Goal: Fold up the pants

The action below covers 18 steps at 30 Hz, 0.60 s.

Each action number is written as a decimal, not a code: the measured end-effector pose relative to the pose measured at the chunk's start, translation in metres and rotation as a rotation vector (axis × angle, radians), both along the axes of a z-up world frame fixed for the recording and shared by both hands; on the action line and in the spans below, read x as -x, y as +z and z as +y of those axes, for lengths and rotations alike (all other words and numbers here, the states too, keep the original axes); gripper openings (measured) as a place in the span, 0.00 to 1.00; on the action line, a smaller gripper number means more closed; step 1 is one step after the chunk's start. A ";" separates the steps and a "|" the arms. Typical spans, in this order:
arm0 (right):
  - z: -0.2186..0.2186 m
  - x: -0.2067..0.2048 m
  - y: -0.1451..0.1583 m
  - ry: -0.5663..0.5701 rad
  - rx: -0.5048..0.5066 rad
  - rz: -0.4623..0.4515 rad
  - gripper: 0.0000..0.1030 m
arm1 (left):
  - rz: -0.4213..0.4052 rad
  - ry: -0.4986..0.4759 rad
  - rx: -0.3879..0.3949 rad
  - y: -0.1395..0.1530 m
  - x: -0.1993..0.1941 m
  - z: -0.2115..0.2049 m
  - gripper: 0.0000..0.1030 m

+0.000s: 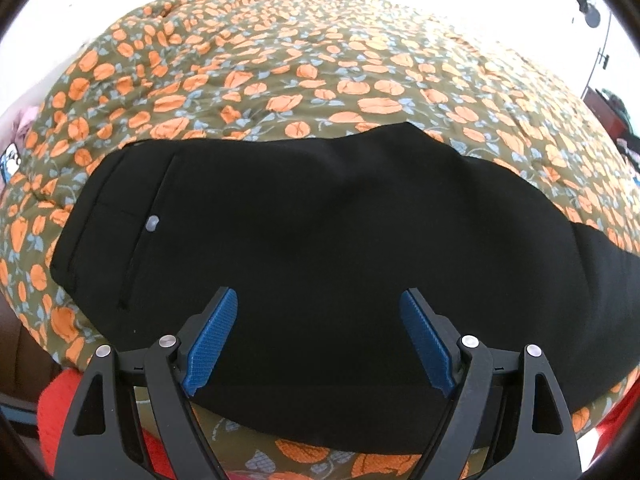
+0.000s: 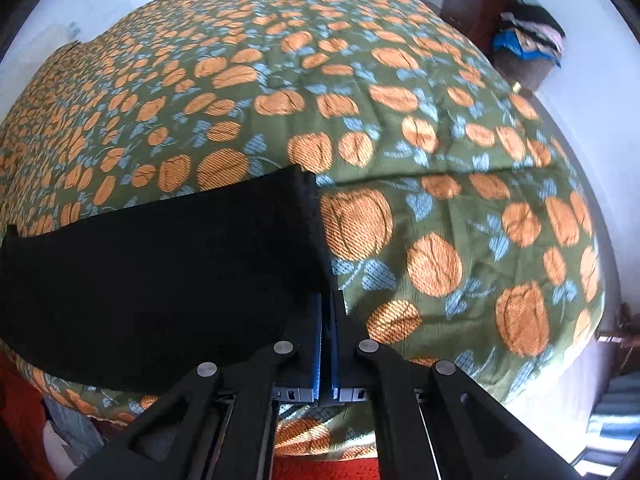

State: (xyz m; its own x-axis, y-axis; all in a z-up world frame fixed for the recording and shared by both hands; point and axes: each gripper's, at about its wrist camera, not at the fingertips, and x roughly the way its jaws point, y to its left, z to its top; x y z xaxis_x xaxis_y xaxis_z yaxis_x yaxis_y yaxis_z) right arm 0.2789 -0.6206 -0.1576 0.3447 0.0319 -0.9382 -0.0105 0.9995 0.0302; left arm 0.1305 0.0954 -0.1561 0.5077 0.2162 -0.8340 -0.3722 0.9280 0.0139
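Nearest the right wrist camera, the right tool (image 2: 327, 320) has its blue pads pressed together on the hem end of the black pants (image 2: 160, 272), at the near edge of the bed. Over the waist end, the left tool (image 1: 318, 334) hangs with its jaws wide apart, nothing between them. The pants lie flat across the floral bedspread (image 1: 320, 72), olive with orange blooms, which covers the whole bed. Only the left view shows the pocket seam and a small grey button (image 1: 152, 224). Only the right view shows, far off by the white wall, a dark wooden dresser (image 2: 468, 0) and a heap of clothes (image 2: 528, 40).
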 end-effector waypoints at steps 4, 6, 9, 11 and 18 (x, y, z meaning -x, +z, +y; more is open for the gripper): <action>-0.008 -0.005 0.006 -0.035 -0.082 -0.022 0.35 | 0.007 -0.005 -0.010 -0.001 0.000 -0.001 0.83; -0.018 -0.002 0.015 -0.061 -0.130 -0.066 0.54 | 0.009 0.000 -0.008 -0.002 0.001 0.001 0.83; -0.038 0.006 0.021 -0.138 -0.232 -0.064 0.54 | -0.001 0.015 -0.003 0.000 0.002 0.004 0.83; -0.048 0.015 0.022 -0.189 -0.304 -0.057 0.54 | -0.003 0.022 0.000 0.000 0.003 0.006 0.83; -0.057 0.043 0.003 -0.328 -0.541 0.077 0.54 | 0.014 0.027 -0.004 -0.004 0.000 0.004 0.83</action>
State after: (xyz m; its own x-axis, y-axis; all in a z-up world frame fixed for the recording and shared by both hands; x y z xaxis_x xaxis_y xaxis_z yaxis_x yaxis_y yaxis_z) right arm 0.2355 -0.6780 -0.1546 0.3492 0.4123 -0.8415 0.3163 0.7934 0.5200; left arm 0.1308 0.0997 -0.1606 0.4897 0.2332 -0.8402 -0.3966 0.9177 0.0235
